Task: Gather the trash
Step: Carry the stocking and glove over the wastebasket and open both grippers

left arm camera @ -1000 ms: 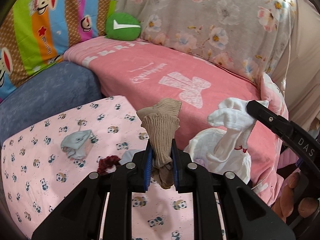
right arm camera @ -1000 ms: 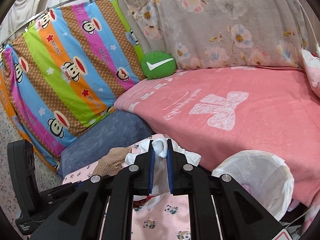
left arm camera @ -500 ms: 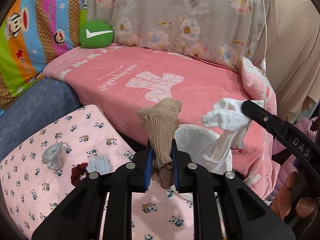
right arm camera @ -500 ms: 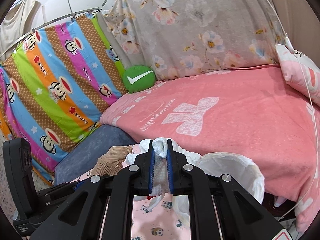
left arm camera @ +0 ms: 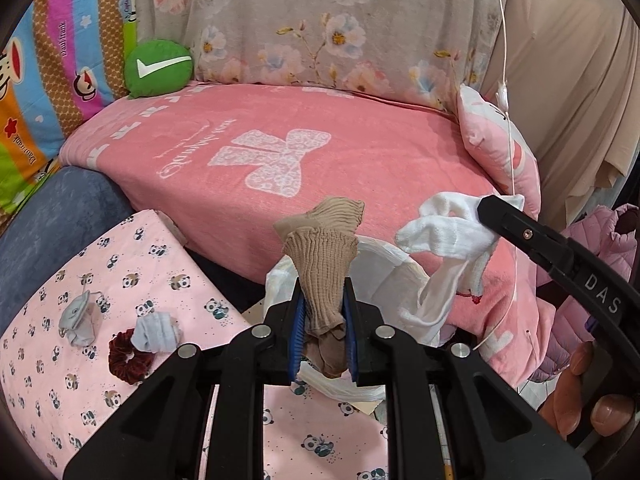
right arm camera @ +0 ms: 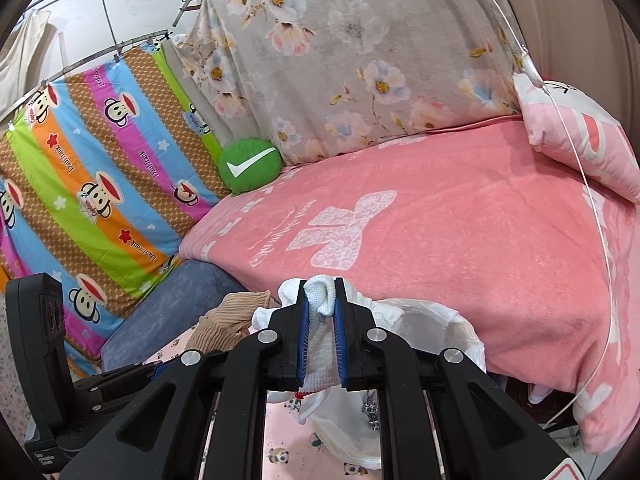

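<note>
Presently, left gripper (left arm camera: 323, 334) clamps a tan sock (left arm camera: 325, 264); right gripper (right arm camera: 321, 334) clamps a white sock (right arm camera: 320, 322), both near the white-lined bin (left arm camera: 384, 258).

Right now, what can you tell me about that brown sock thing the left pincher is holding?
The tan sock is a ribbed, stretchy knit, bunched into a crumpled lump. The left gripper is shut on its middle, its blue pads pressing both sides. The wrinkly upper end flares out above the fingers and a darker end hangs below them. It is lifted in the air just above the white bin bag, in front of the pink bed. Nothing else touches it.
</note>
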